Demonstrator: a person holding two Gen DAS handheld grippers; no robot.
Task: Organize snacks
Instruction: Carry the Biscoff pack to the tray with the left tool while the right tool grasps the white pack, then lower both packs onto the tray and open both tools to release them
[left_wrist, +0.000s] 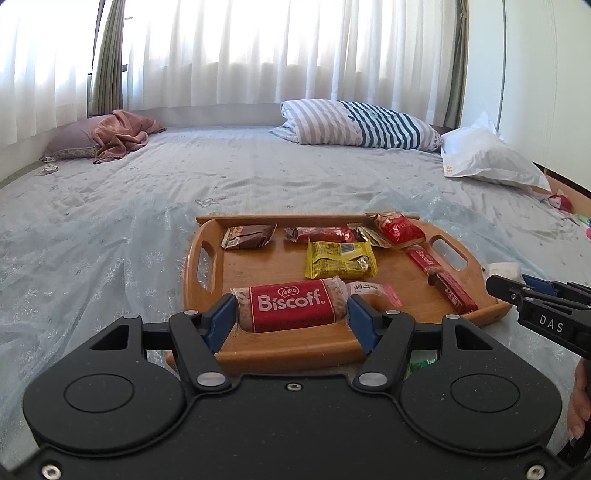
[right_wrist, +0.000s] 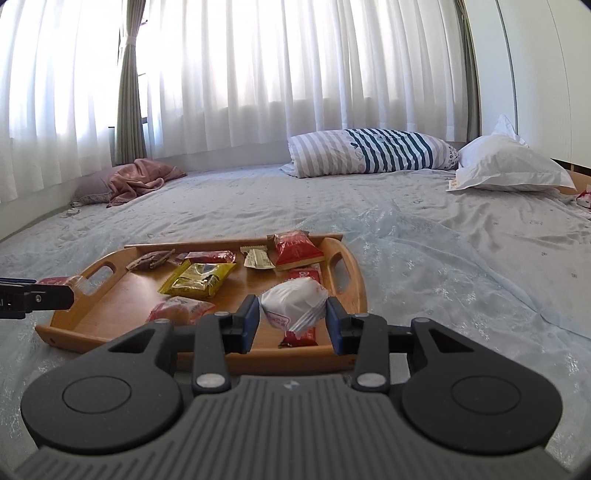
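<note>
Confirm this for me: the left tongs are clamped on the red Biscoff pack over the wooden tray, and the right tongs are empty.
One detail is wrong. The right tongs are not empty: the right wrist view shows a white wrapped snack between their blue pads. The rest holds: the left tongs are clamped on the red Biscoff pack over the wooden tray.

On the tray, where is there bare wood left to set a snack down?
Bare wood on the wooden tray: the left strip between left handle and yellow packet, and the near-left below it. Crowded: far edge and right side. Both tongs, left and right, hold snacks.
</note>
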